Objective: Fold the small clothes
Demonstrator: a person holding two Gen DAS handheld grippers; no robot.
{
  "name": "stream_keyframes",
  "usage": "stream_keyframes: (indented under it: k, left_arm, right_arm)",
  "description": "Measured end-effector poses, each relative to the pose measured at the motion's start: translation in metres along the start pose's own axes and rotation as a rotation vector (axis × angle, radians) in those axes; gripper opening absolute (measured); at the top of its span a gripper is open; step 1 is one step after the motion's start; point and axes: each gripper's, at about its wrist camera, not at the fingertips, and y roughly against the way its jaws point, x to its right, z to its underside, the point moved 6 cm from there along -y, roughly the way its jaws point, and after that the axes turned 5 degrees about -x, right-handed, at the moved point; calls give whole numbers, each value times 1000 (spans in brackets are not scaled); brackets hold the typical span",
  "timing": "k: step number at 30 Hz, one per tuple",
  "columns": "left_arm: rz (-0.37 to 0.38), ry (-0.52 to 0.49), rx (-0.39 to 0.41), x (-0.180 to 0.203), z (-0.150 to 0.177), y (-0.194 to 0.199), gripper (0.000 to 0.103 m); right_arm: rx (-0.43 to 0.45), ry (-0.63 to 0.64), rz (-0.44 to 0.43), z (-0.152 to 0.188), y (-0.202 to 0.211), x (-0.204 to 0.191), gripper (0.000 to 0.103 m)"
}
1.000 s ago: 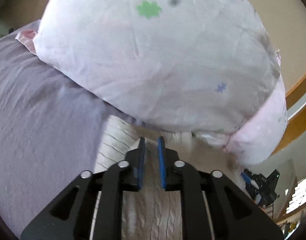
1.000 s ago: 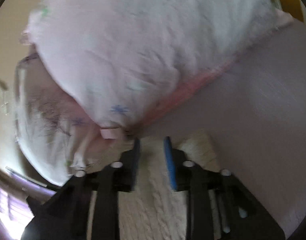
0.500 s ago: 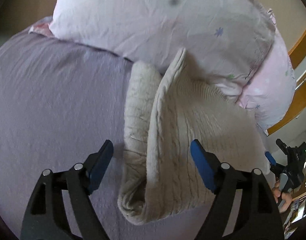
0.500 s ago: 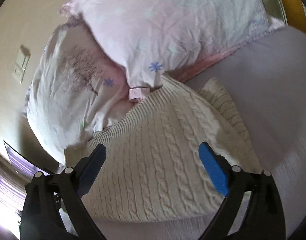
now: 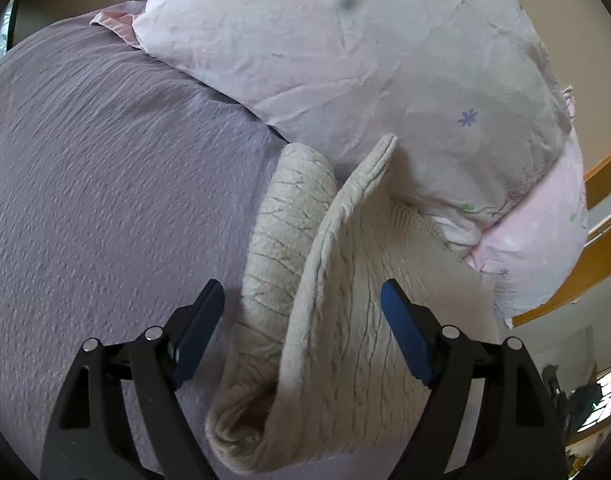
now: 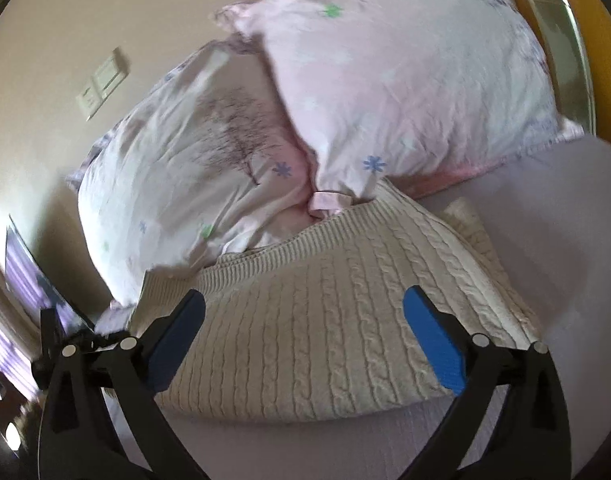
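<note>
Lying between spread left gripper (image 5: 303,308) fingers (seemingly untouched): sweater (image 5: 345,344).

Beige wall (image 6: 85,20) with switch plate (image 6: 101,84), wooden headboard (image 5: 585,240), lilac bedspread (image 5: 105,200)

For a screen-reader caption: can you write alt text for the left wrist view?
A cream cable-knit sweater, folded with one edge standing up, lies on a lavender bedspread against pink floral pillows. The left tongs hang open over it, gripping nothing.
</note>
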Motion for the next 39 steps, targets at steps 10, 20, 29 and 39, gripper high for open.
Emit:
stream_keyframes:
  k: [10,20,29,39]
  left_arm:
    - [67,125,-18,1,-5,-11,60]
    - [266,208,-42,5,1,1,13]
    - [561,-58,-118,199,21,10,13]
    - [791,-7,-432,316,99,-106,17]
  right_arm:
    - [-9,-3,-36,3,4,1,101]
    - [147,119,66,-30,51,38,101]
    - [251,-135,207,-48,82,154,101]
    - [147,-106,221,-40,59,156,101]
